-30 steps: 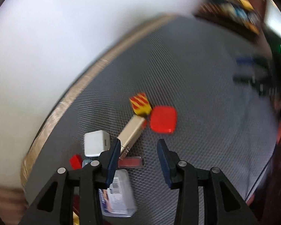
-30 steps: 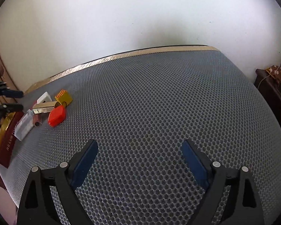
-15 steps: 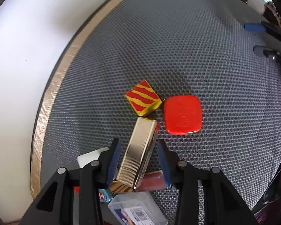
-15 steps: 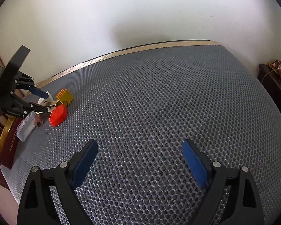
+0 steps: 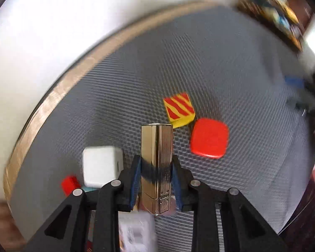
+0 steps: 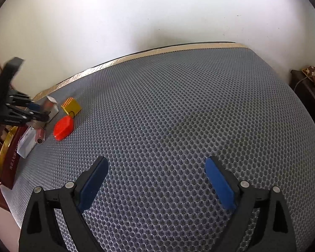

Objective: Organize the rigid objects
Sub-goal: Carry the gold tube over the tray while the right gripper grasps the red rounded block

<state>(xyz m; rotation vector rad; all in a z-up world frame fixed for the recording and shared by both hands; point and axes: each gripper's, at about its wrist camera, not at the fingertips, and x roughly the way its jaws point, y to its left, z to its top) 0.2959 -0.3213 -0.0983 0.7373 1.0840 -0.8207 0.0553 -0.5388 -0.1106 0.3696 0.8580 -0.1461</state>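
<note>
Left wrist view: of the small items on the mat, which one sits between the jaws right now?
The ribbed gold case, between the closing jaws of the left gripper. The striped yellow-red block, red rounded piece and white cube lie outside them.

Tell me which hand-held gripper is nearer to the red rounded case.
Left. The left hand-held gripper, closing on the gold box, is just beside the red rounded case; the right hand-held gripper hangs open, far across the mat.
</note>
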